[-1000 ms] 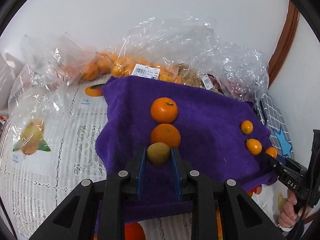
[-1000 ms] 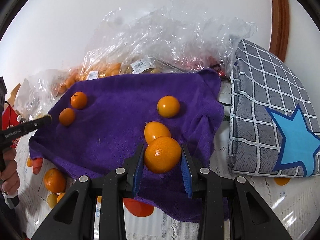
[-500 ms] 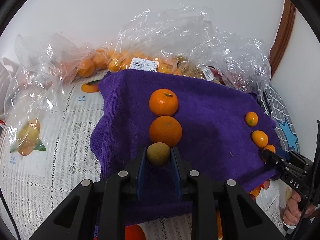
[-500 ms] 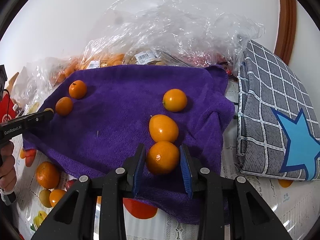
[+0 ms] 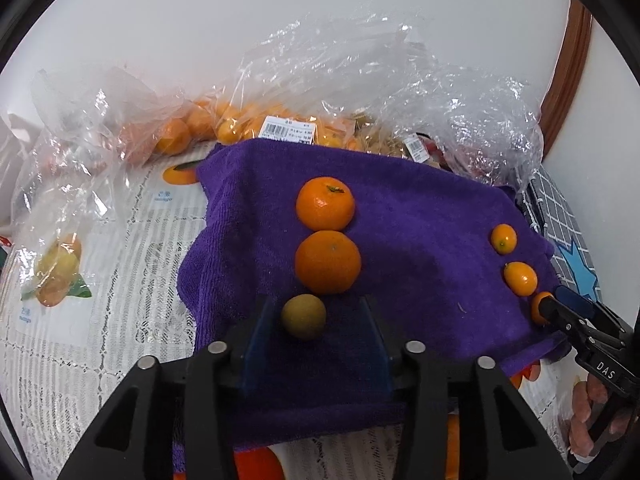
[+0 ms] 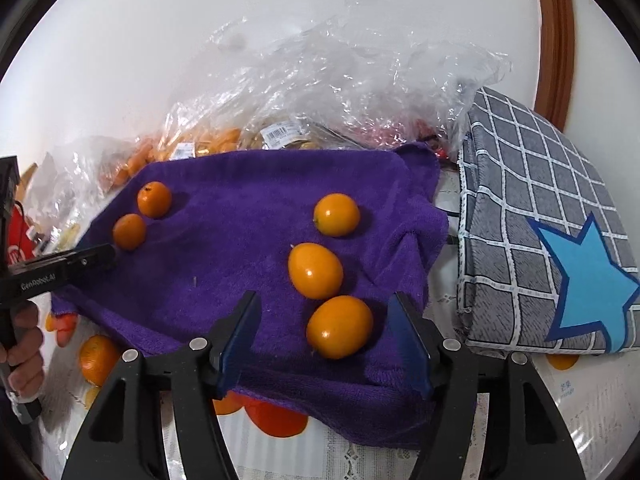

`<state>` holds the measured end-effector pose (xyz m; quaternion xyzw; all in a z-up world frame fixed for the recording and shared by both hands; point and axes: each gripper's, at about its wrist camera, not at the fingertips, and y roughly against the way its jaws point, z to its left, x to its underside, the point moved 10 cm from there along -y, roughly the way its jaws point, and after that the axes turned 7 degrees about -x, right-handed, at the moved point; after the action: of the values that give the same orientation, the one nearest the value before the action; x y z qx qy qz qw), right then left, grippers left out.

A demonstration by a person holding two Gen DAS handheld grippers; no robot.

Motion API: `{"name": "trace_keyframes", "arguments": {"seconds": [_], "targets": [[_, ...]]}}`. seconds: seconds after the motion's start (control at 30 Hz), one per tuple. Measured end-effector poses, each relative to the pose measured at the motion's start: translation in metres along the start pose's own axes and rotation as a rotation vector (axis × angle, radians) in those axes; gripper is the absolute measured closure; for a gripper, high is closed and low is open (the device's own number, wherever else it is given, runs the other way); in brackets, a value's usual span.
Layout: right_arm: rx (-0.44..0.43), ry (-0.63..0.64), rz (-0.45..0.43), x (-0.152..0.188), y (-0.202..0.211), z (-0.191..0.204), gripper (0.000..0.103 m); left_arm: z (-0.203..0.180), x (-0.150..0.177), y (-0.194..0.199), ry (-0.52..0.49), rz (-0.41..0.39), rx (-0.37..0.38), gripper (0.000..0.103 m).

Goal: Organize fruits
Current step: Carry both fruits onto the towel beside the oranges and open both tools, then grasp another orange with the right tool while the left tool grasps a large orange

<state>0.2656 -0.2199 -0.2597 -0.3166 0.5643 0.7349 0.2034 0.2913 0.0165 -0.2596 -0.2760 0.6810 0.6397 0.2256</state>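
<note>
A purple towel [image 5: 420, 240] lies on the table. In the left wrist view my left gripper [image 5: 318, 328] is open around a small brown-green fruit [image 5: 303, 316] resting on the towel, in line below two mandarins [image 5: 328, 262] [image 5: 325, 203]. In the right wrist view my right gripper [image 6: 330, 336] is open around a kumquat [image 6: 340, 327] lying on the towel [image 6: 240, 240], below two more kumquats [image 6: 315, 270] [image 6: 336, 215]. The right gripper also shows at the left view's right edge [image 5: 576, 320], the left gripper at the right view's left edge [image 6: 60, 268].
Clear plastic bags of fruit [image 5: 360, 92] are heaped behind the towel against the wall. A grey checked cushion with a blue star [image 6: 560, 240] lies right of the towel. Loose oranges [image 6: 98, 360] sit on the lace tablecloth [image 5: 80, 320] by the towel's near edge.
Both grippers lowered their fruit onto the towel and opened. The brown-green fruit and the kumquat now lie free between the spread fingers.
</note>
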Motion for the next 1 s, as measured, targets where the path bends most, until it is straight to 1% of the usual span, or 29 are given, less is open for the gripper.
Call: {"name": "trace_keyframes", "arguments": {"seconds": [0.07,0.13,0.2,0.23,0.3,0.37,0.43,0.5,0.6,0.7,0.83,0.93,1.0], "targets": [[0.014,0.001,-0.009,-0.002,0.004,-0.001,0.038,0.000,-0.002,0.005,0.001,-0.009,-0.001,0.060],[0.050,0.035,-0.009,-0.003,0.010,0.001,0.038,0.002,-0.004,0.012,0.009,-0.022,-0.010,0.060],[0.077,0.038,-0.047,-0.008,0.022,0.002,0.038,0.004,-0.006,0.020,0.016,-0.043,-0.017,0.060],[0.061,0.024,-0.051,-0.008,0.026,0.005,0.038,0.006,-0.007,0.025,0.021,-0.057,-0.015,0.060],[0.003,-0.006,-0.047,-0.006,0.035,0.015,0.039,0.009,-0.008,0.033,0.031,-0.074,-0.011,0.060],[-0.009,0.002,-0.048,-0.003,0.043,0.027,0.039,0.014,-0.007,0.040,0.043,-0.089,-0.009,0.060],[-0.016,0.020,-0.037,0.005,0.048,0.042,0.044,0.017,-0.005,0.049,0.046,-0.111,-0.002,0.060],[-0.040,0.028,-0.024,0.014,0.050,0.058,0.055,0.018,0.001,0.056,0.037,-0.126,0.012,0.060],[-0.098,0.015,0.002,0.033,0.048,0.080,0.060,0.022,0.018,0.063,0.030,-0.124,0.031,0.060],[-0.137,0.019,0.032,0.054,0.041,0.099,0.060,0.028,0.035,0.066,0.037,-0.107,0.050,0.060],[-0.161,0.031,0.077,0.071,0.032,0.115,0.060,0.033,0.044,0.070,0.044,-0.107,0.061,0.060],[-0.168,0.035,0.100,0.076,0.025,0.122,0.060,0.034,0.045,0.069,0.049,-0.110,0.052,0.060],[-0.156,0.033,0.118,0.077,0.018,0.122,0.060,0.036,0.044,0.068,0.053,-0.118,0.027,0.060]]}}
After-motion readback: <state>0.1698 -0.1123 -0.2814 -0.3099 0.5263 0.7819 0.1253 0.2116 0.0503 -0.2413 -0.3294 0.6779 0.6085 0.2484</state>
